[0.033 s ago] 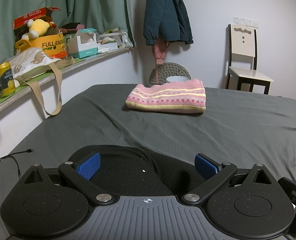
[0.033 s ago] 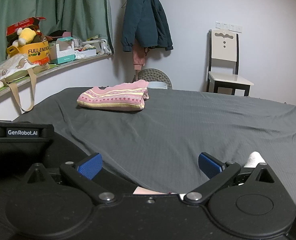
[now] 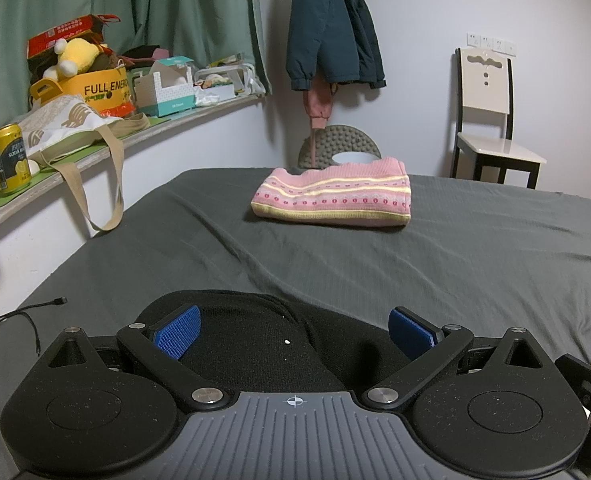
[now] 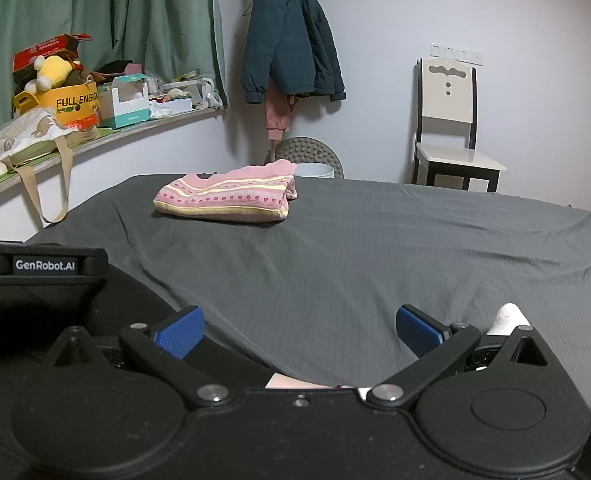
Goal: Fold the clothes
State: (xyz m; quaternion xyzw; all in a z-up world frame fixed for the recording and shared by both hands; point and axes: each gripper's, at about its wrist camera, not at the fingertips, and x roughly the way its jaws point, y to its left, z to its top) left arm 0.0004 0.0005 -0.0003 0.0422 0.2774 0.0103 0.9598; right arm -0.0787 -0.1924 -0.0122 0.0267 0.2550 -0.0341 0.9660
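Note:
A folded pink striped sweater (image 3: 335,196) (image 4: 227,196) lies flat at the far side of the grey bed sheet (image 3: 455,256). Close to me, a black garment (image 3: 255,332) lies bunched on the sheet. My left gripper (image 3: 294,336) hovers over it, open, its blue pads (image 3: 177,334) on either side of the cloth with nothing pinched. My right gripper (image 4: 298,334) is open over bare grey sheet (image 4: 335,272), to the right of the left gripper's body (image 4: 39,268). A strip of pink and white cloth (image 4: 295,382) peeks out under it.
A cluttered window shelf (image 3: 95,148) runs along the left with a yellow can (image 3: 9,158), a tote bag (image 3: 67,128) hanging over its edge and boxes. A dark jacket (image 3: 331,28) hangs on the wall. A chair (image 3: 491,136) stands at the back right. A black cable (image 3: 19,316) trails on the bed's left edge.

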